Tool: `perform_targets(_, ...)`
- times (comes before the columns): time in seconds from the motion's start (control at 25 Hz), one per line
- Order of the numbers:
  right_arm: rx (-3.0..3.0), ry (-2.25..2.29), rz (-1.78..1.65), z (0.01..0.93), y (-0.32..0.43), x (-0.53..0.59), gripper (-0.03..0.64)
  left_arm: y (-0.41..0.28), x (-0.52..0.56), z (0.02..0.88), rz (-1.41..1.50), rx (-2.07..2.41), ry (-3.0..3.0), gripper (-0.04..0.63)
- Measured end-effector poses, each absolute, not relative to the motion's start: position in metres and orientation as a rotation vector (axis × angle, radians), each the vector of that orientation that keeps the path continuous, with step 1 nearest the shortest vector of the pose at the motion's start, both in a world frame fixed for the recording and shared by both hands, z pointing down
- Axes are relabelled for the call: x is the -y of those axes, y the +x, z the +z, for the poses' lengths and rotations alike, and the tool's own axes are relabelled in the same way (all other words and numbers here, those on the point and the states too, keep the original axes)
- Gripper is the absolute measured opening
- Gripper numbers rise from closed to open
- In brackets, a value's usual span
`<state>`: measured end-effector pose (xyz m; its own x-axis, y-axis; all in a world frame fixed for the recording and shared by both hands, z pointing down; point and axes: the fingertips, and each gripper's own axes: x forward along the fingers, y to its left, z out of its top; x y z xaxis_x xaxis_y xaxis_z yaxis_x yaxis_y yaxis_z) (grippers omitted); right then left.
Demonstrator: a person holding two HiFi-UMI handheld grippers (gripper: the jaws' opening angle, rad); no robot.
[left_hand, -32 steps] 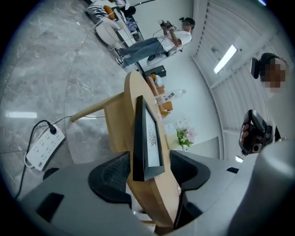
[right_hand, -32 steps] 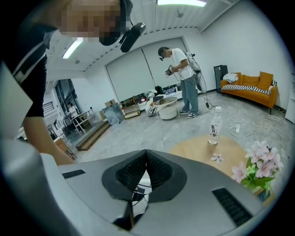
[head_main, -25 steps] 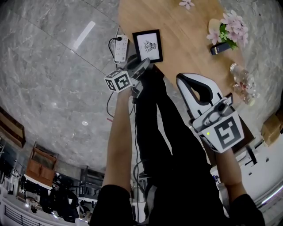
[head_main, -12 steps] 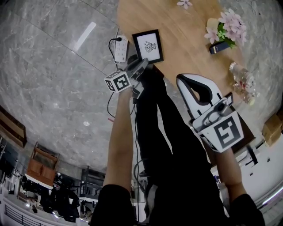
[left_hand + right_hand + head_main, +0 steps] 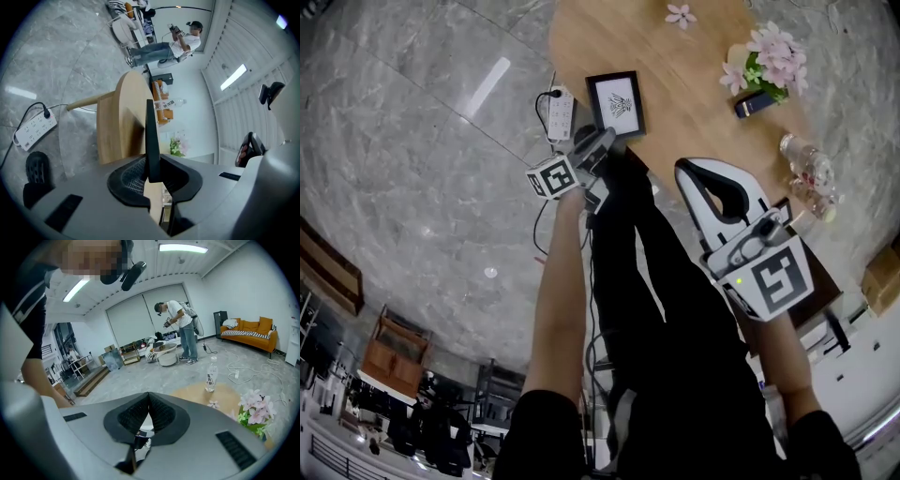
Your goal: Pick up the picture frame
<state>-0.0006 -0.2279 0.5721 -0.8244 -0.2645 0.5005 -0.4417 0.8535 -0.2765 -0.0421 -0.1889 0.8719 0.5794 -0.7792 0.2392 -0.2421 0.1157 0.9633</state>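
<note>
I had just closed the left gripper (image 5: pixel 604 141) fingers on the picture frame (image 5: pixel 616 103) edge, upper centre; that shallow pinch could let it pivot and drop.

no readable text in any view, bottle (image 5: pixel 212 375) label print too small to make out, picture frame (image 5: pixel 616 103) shows a small dark drawing, no legible caption

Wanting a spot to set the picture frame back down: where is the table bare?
Barest: the table between the picture frame and the pink flowers, down to the near edge left of the plastic bottle. Crowded: the rim at the head view's right, where flowers, a small black object and the bottle cluster. One loose blossom lies at the far edge.
</note>
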Motion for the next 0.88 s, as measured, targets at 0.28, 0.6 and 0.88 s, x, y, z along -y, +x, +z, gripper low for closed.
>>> perform_targets(0.28, 2.615, 0.556, 0.489, 0.528, 0.011, 0.231, 0.014, -0.038, 0.199, 0.813, -0.539, 0.901, 1.464, 0.067)
perform_targets(0.6, 2.666, 0.613, 0.431, 0.459, 0.035, 0.229, 0.014, -0.034, 0.213, 0.709, -0.742, 0.842, 1.329, 0.067)
perform_targets(0.88, 2.694, 0.684, 0.444, 0.414, 0.065, 0.222, 0.012, -0.035, 0.223, 0.618, -0.841, 0.902, 1.374, 0.067)
